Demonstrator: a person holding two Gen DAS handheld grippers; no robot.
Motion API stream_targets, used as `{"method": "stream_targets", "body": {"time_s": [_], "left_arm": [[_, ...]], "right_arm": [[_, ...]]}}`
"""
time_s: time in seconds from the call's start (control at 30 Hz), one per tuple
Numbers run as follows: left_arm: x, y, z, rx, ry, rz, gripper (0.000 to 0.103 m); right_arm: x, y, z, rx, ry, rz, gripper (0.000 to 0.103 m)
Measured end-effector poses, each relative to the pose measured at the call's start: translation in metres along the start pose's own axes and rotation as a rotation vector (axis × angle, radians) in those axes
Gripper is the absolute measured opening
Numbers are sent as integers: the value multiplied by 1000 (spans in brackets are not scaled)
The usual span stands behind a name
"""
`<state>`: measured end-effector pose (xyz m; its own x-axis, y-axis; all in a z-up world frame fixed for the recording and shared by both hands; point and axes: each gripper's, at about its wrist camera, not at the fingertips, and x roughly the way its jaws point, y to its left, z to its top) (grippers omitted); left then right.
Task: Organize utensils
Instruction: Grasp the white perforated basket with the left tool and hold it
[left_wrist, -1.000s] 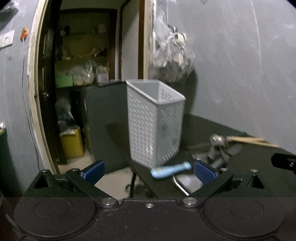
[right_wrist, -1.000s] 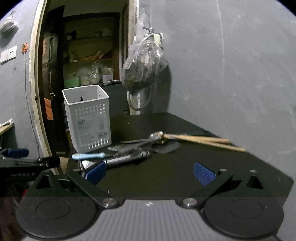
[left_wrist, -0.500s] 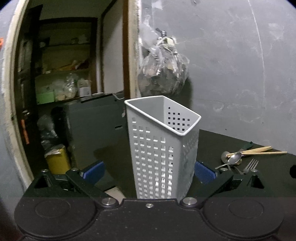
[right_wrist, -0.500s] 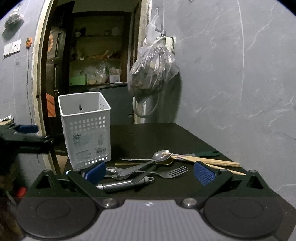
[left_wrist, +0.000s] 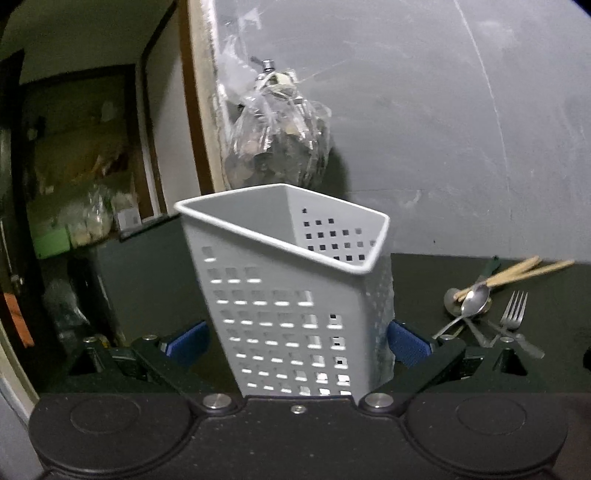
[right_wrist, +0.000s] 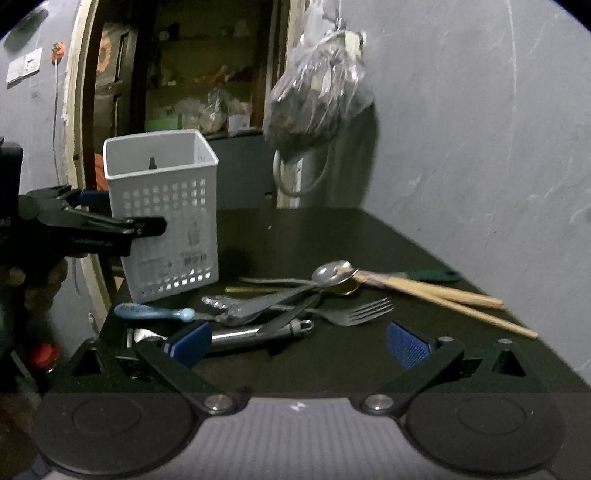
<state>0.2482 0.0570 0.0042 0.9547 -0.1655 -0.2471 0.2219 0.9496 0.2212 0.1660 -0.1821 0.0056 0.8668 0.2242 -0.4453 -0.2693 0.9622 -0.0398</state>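
Black angular fingers (right_wrist: 155, 365) carry blue ribbed pads (right_wrist: 408, 345) and silver pivot screws (right_wrist: 218, 401).

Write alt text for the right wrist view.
Open right gripper faces a pile of utensils on a dark table. A white basket stands behind, with the left gripper around it.

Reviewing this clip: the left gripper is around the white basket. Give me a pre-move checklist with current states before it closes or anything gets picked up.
1. white basket sits between the fingers of the left gripper: ok.
2. Left blue pads pressing the basket walls: cannot tell; the right pad looks close, the left shows a gap.
3. Basket upright on the table: ok in the right wrist view.
4. Basket empty: ok for the part visible; the bottom is hidden.
5. right gripper open and holding nothing: ok.
6. Utensils free to pick singly: not ok; the fork, spoon and knives overlap in a pile.
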Motion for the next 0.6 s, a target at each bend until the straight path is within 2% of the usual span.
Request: {"method": "stream_targets", "body": {"time_s": [0.1,0.3,0.6], "left_arm": [[3,-5,-3,40,1,-4,96],[6,-5,-4,33,-7,-10,93],[6,-2,-4,38,-24,-60,88]], "right_arm": [[7,3,-1,-20,13,4,103],[19,5,-2,-40,34,22,103],[28,-4,-6,30,35,71,103]]}}
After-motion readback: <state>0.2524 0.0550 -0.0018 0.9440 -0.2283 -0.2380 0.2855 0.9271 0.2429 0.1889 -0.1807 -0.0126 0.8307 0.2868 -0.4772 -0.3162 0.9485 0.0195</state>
